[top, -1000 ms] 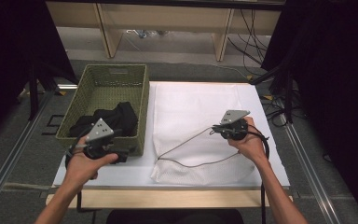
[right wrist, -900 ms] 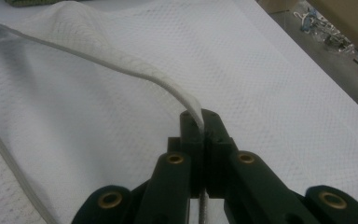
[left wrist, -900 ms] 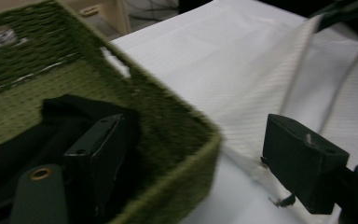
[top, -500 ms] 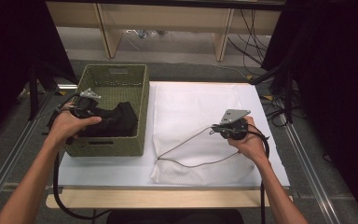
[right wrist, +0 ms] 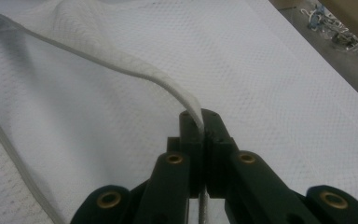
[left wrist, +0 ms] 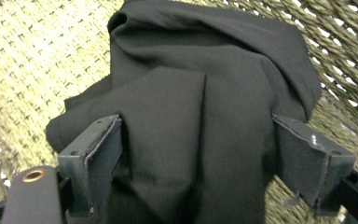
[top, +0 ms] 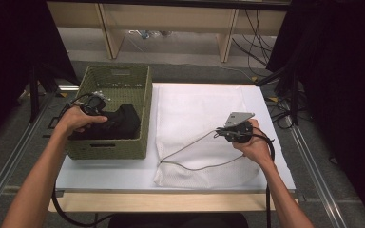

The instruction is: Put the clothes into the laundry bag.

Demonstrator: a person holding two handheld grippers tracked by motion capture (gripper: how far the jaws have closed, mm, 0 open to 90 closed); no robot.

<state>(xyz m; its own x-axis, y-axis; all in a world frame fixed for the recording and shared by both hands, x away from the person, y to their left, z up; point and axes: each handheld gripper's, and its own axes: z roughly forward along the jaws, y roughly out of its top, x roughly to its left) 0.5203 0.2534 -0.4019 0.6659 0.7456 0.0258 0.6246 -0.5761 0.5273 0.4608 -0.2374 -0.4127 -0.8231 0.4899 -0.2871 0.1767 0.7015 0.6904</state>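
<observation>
The black garment (left wrist: 200, 116) in the woven basket (top: 142, 102) looks soft, light and floppy; the left gripper (left wrist: 200, 154), spread, straddles its bunched middle fold, a fair hold. On the right, the right gripper (right wrist: 200, 123) is pressed together, pinching the white mesh bag (top: 195, 114) by its corded rim.

White tabletop (top: 123, 175) fills frame centre, wood edge strip (top: 161, 202) along its bottom. Wooden frame legs (top: 105, 28) stand upper centre. Black cables (top: 256, 33) trail upper right. Metal rails (top: 9, 161) run diagonally at lower left and lower right. Grey floor (top: 185, 71) beyond.
</observation>
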